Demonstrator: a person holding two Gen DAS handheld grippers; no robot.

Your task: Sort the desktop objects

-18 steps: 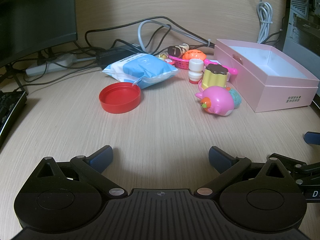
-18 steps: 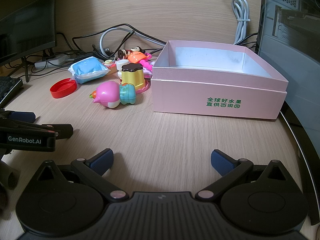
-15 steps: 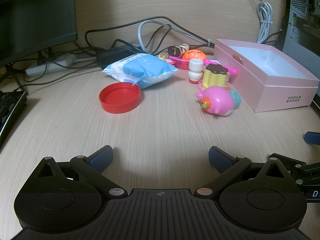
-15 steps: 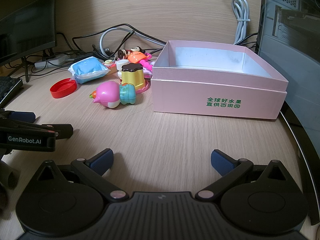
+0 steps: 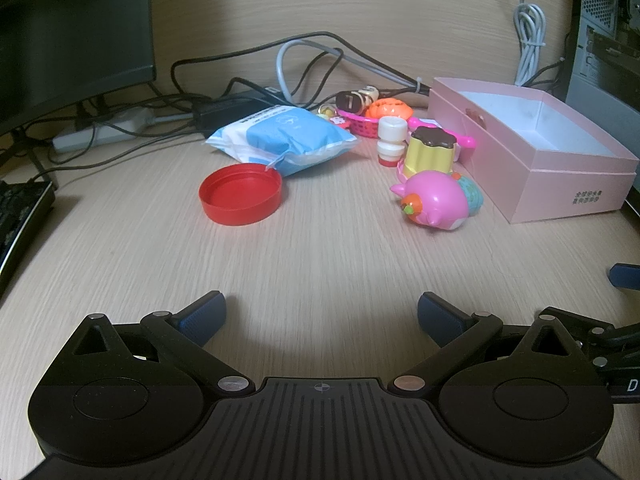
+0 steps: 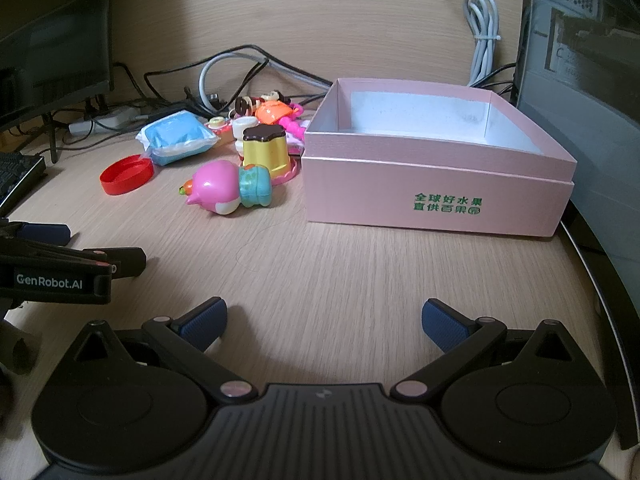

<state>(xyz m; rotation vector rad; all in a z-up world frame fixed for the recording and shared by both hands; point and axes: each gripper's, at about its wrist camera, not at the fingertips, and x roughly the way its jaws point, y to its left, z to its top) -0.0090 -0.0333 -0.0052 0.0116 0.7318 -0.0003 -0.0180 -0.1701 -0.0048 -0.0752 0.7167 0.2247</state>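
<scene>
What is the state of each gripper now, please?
Left gripper: open, holding nothing.
Right gripper: open, holding nothing.

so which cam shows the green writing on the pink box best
The right wrist view: the pink box faces it front-on, so the green characters are large and sharp. In the left wrist view the pink box sits far right at an angle, its print tiny and unreadable.

Your wooden desk (image 5: 320,256) carries: pink box (image 6: 436,196) right; toys, red lid (image 5: 240,193), blue packet (image 5: 280,138) far-centre.
</scene>
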